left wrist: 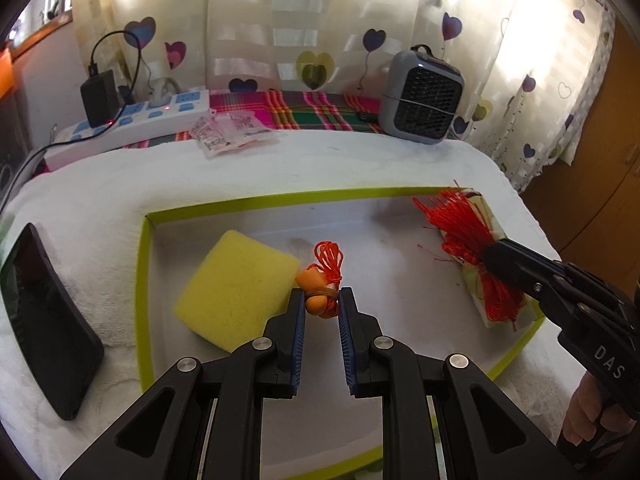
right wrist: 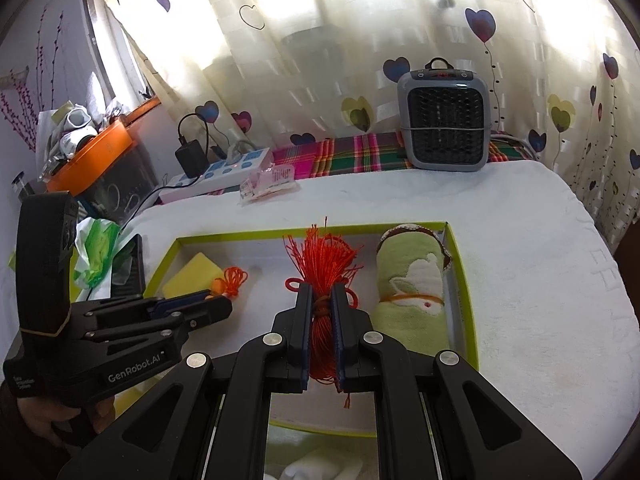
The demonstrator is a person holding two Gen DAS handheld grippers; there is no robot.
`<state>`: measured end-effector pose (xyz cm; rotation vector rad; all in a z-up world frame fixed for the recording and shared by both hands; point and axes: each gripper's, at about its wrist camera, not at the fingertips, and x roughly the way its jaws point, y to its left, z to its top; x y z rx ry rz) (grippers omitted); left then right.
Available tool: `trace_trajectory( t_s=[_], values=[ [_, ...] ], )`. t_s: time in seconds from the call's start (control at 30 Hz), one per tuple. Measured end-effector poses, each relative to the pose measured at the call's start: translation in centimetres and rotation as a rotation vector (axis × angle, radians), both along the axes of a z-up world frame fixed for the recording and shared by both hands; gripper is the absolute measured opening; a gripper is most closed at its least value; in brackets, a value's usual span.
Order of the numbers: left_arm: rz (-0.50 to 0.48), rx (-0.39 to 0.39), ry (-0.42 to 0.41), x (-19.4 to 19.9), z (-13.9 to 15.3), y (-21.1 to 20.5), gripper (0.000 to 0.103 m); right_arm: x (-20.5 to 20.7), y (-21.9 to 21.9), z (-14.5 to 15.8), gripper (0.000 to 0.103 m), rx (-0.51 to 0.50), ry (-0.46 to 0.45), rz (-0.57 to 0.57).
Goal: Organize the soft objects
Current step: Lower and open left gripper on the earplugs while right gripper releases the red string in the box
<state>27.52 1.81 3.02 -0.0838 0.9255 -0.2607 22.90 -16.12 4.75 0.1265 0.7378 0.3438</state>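
Observation:
A shallow white tray with a lime-green rim (left wrist: 280, 199) (right wrist: 248, 234) lies on a white towel. In it, at the left, is a yellow sponge (left wrist: 236, 288) (right wrist: 196, 272). My left gripper (left wrist: 322, 300) (right wrist: 216, 300) is shut on a small orange foam piece wound with red cord (left wrist: 318, 304) (right wrist: 230, 280), low over the tray beside the sponge. My right gripper (right wrist: 322, 294) (left wrist: 492, 254) is shut on a bundle of red tassel cord (right wrist: 324, 258) (left wrist: 464, 224) above the tray's middle. A rolled green towel with a white rabbit (right wrist: 412, 280) lies along the tray's right side.
A black phone (left wrist: 44, 320) lies left of the tray. At the back stand a grey fan heater (left wrist: 422, 96) (right wrist: 444, 120), a power strip with a charger (left wrist: 152, 116) and plastic packets (left wrist: 224, 132). Heart-print curtains hang behind. A hand (left wrist: 580, 420) holds the right gripper.

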Motion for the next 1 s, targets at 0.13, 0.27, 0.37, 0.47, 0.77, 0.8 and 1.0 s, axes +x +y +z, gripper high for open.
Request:
trace_trajectory(
  t_s=[0.13,0.27,0.37,0.47,0.77,0.8,1.0],
  values=[
    [0.034,0.017,-0.008,0.4,-0.1,0.7,0.016,0.2,0.1,-0.1,0.01,-0.007,0.003,-0.001],
    [0.058,0.02,-0.015,0.6,0.0,1.4,0.016,0.5,0.4,-0.3,0.01,-0.017,0.002,-0.002],
    [0.064,0.033,-0.023,0.8,-0.1,1.2,0.016,0.8,0.6,-0.5,0.01,-0.024,0.005,-0.003],
    [0.059,0.031,-0.01,1.2,-0.4,0.9,0.016,1.1,0.7,-0.8,0.01,-0.033,0.013,-0.005],
    [0.05,0.033,0.0,1.8,-0.6,0.3,0.016,1.9,1.0,-1.7,0.01,-0.054,0.033,0.002],
    [0.05,0.03,0.002,1.8,-0.6,0.3,0.016,1.9,1.0,-1.8,0.01,-0.054,0.035,0.004],
    [0.036,0.034,0.011,1.8,-0.8,0.1,0.022,2.3,1.1,-2.3,0.01,-0.05,0.052,0.007]
  ],
)
